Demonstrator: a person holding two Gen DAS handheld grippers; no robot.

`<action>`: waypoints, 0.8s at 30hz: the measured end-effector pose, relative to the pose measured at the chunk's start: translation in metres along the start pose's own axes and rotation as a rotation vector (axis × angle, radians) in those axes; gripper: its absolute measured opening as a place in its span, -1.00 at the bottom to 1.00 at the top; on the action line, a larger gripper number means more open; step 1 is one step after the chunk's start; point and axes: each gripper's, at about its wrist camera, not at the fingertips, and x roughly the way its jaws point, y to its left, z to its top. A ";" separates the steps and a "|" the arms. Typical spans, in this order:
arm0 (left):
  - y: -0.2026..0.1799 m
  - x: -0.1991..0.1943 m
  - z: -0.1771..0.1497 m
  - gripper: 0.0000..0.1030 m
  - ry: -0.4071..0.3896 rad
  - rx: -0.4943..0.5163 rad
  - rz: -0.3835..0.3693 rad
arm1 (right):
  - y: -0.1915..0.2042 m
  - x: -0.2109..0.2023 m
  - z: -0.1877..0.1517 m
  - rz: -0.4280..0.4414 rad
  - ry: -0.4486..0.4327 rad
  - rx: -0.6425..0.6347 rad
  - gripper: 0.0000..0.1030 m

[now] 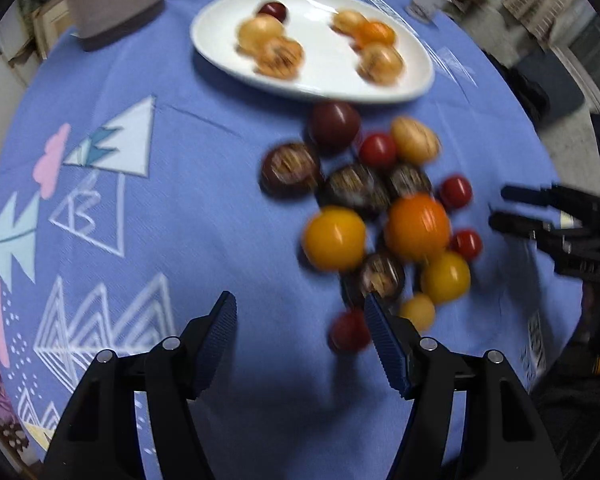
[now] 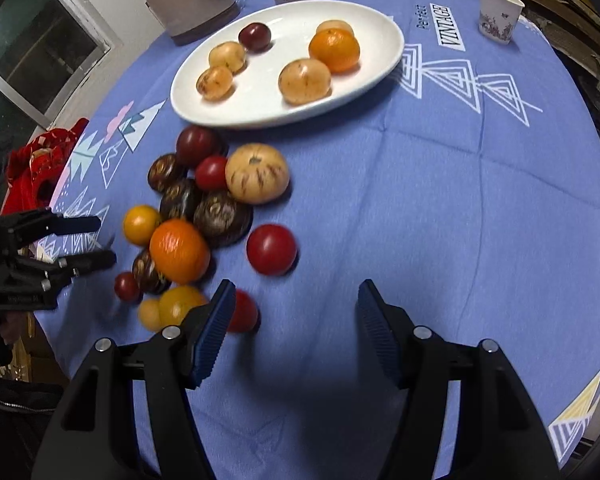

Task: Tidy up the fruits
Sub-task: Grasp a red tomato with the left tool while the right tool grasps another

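1. The loose fruit pile [image 2: 204, 216] lies on the blue-clothed desk [image 2: 440, 200], at 6 o'clock of the white plate [image 2: 380, 64].
2. The fruits look round, smooth and bruisable; grip one across its middle.
3. The left gripper [image 1: 300, 312] and the right gripper [image 2: 296, 300] hover with fingers half open, empty.
4. The paper cup [image 2: 498, 12] stands well apart.
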 end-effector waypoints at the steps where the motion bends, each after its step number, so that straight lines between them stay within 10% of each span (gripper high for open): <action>1: -0.004 0.002 -0.005 0.30 0.009 0.017 -0.008 | 0.000 -0.001 -0.001 0.000 0.001 0.001 0.21; 7: -0.011 0.015 -0.015 0.26 0.044 0.045 -0.038 | 0.000 -0.003 -0.006 0.000 0.008 0.008 0.21; 14: -0.016 0.024 -0.012 -0.42 0.021 0.070 -0.028 | 0.005 -0.002 -0.009 0.005 0.020 -0.005 0.21; 18: -0.017 0.025 -0.010 -0.49 0.013 0.067 -0.028 | 0.016 0.004 -0.012 -0.001 0.045 -0.074 0.19; 21: -0.014 0.024 -0.010 -0.49 0.008 0.053 -0.043 | 0.026 0.014 -0.015 0.010 0.083 -0.130 -0.25; 24: -0.009 0.022 -0.013 -0.49 0.001 0.042 -0.052 | 0.035 0.020 -0.012 0.015 0.069 -0.169 -0.25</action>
